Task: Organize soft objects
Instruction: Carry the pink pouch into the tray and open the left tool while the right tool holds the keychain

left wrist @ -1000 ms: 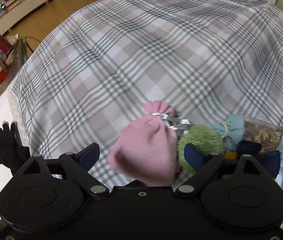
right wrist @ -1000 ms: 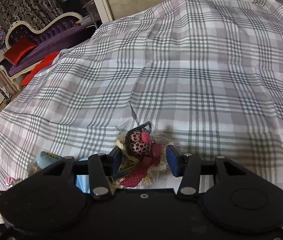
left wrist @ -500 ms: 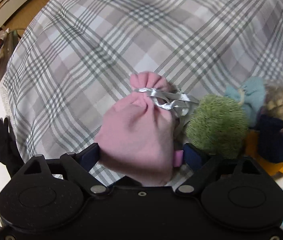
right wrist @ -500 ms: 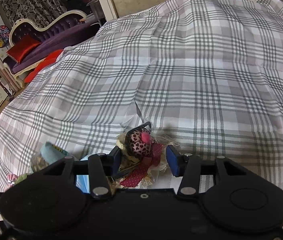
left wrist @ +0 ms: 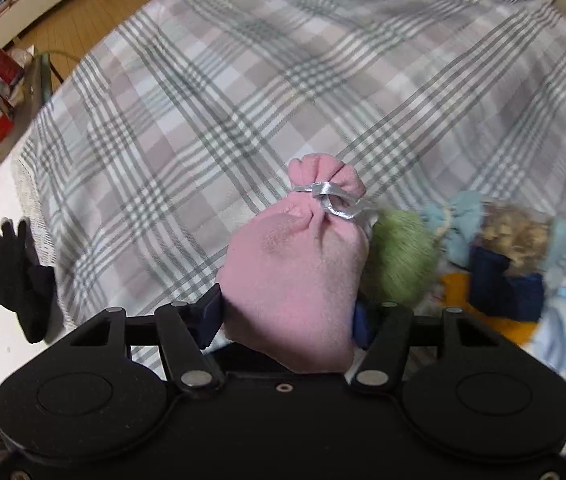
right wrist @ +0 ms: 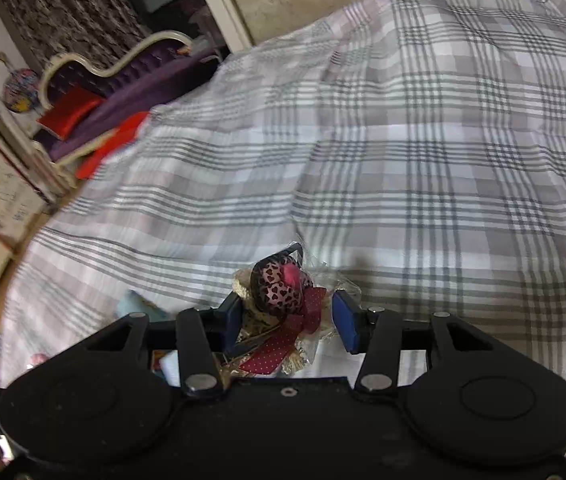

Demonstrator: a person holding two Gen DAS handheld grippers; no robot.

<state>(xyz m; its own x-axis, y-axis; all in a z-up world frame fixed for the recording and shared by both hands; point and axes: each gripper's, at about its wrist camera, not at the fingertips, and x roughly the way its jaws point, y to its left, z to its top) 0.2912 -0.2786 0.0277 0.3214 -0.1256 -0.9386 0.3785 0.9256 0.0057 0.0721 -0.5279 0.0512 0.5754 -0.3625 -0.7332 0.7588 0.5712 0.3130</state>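
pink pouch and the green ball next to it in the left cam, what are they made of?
Pink pouch: looks like matte fleece or felt, with a fine nap and soft gathers at the neck, tied with a shiny silver ribbon, probably satin or foil. Green ball: fuzzy short pile, likely plush or yarn; it is blurred, so uncertain. Both sit on a plaid woven sheet.

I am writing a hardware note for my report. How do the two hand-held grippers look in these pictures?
Both look alike. The left hand-held gripper has a matte black body with two round raised discs, black angled finger arms with silver rivets, and dark blue pads. The right hand-held gripper shows the same black shell, silver rivets and blue pads. No cables, markings or sleeves are visible.
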